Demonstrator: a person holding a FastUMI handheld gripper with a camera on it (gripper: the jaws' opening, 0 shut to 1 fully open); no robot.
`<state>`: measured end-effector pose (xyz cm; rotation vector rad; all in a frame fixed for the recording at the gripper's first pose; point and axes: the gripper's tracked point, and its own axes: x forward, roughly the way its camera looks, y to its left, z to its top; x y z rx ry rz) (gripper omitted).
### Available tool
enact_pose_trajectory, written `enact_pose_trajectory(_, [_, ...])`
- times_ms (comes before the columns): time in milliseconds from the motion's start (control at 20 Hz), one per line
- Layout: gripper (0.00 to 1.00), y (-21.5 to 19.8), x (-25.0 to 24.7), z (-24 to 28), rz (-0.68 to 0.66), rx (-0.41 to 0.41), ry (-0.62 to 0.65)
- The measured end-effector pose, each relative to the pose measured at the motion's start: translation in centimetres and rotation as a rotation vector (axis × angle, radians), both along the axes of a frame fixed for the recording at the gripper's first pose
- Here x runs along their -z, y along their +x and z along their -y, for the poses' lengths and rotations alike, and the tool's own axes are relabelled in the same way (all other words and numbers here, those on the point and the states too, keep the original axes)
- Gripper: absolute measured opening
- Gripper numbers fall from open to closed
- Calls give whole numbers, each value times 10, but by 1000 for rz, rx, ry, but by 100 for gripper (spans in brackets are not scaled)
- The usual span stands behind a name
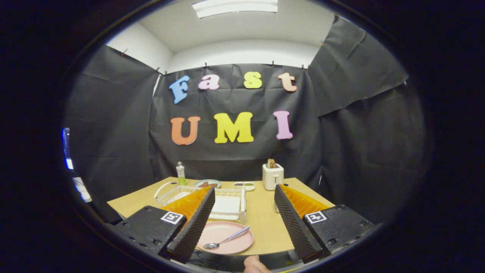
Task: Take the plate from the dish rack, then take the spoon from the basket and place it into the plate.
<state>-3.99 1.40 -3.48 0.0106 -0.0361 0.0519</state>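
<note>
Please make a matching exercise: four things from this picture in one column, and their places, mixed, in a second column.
Things:
1. spoon
2. pink plate
3. toaster
4. bottle

Places:
A. far side of the table, beyond the white rack
B. lying in the plate
C. on the table between the open fingers
D. far side, holding bread

Pairs: 1-B, 2-C, 3-D, 4-A

We see a tan table. At its near edge sits a pink plate; behind it a white rack; along the far edge, a bottle, dishes, a toaster.
</note>
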Motion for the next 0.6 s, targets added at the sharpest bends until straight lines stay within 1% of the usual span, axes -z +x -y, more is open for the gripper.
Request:
enact_pose_trajectory(150, [100, -1, -1, 5, 10, 15, 1])
enact_pose_trajectory(300, [100, -2, -4, 0, 16, 2, 3])
enact_pose_trajectory(600, [100, -1, 1, 0, 8, 12, -7])
